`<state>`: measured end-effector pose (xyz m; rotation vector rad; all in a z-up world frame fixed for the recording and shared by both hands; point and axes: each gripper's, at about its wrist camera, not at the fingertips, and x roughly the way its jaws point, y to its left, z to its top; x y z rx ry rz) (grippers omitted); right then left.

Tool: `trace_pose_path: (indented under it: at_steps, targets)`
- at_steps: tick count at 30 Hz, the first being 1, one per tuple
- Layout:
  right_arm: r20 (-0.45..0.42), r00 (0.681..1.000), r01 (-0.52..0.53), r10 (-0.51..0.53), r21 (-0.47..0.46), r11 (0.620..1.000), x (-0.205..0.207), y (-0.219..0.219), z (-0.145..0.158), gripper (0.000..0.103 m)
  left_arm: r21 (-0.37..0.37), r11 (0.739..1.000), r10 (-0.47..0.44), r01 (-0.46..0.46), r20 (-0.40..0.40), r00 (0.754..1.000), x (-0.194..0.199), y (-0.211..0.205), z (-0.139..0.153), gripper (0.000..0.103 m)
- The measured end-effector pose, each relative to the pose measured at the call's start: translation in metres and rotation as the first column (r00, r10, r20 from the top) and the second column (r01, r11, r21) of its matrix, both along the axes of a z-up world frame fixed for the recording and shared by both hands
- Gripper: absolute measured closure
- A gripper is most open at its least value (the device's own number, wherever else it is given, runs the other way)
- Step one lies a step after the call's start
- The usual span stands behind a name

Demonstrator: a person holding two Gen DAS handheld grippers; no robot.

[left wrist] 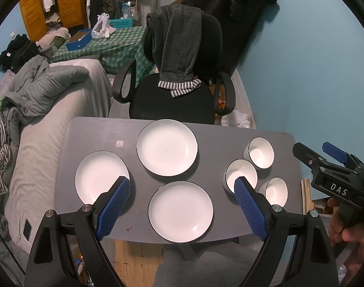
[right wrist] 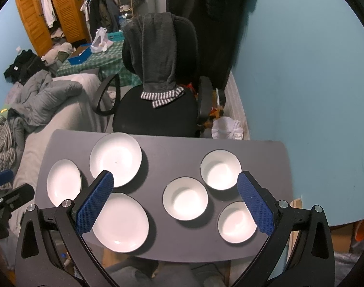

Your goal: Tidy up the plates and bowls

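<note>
— What's past the table's far edge?
— A black office chair, pulled up close, with a grey garment with striped cuffs draped over its back.
— And off the left edge?
— A bed with a rumpled grey duvet. Beyond it a green checked cloth carrying a blue box, then an orange wardrobe.
— Right side?
— Blue wall, white bag on the floor.

Both black plastic left gripper and right gripper carry blue, diamond-textured rubber finger pads, silver screws, and a white "DAS" label.
</note>
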<state>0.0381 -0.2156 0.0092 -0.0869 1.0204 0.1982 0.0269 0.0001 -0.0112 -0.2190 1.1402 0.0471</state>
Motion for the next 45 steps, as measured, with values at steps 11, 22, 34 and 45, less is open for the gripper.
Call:
trace_pose_path:
  at_steps: [11,22,34,45]
  targets:
    - [0.0,1.0,0.013,-0.013,-0.01,1.0,-0.001,0.003,0.003,0.002,0.0,1.0,0.002,-0.002,-0.002,1.0,-0.002,0.0,-0.001,0.013]
    - [-0.006,1.0,-0.012,0.012,-0.006,1.0,0.002,0.006,0.005,0.002,-0.003,1.0,0.006,-0.006,-0.004,1.0,-0.001,-0.001,-0.001,0.013]
    - [-0.008,0.999,-0.032,0.032,0.004,0.999,0.002,0.01,0.004,0.002,-0.016,1.0,0.023,-0.023,-0.005,1.0,-0.01,0.005,-0.004,0.013]
    - [-0.07,0.99,-0.123,0.12,-0.028,0.992,0.014,0.023,-0.02,0.002,0.001,0.995,0.102,-0.102,-0.051,0.994,-0.017,0.028,-0.029,0.013]
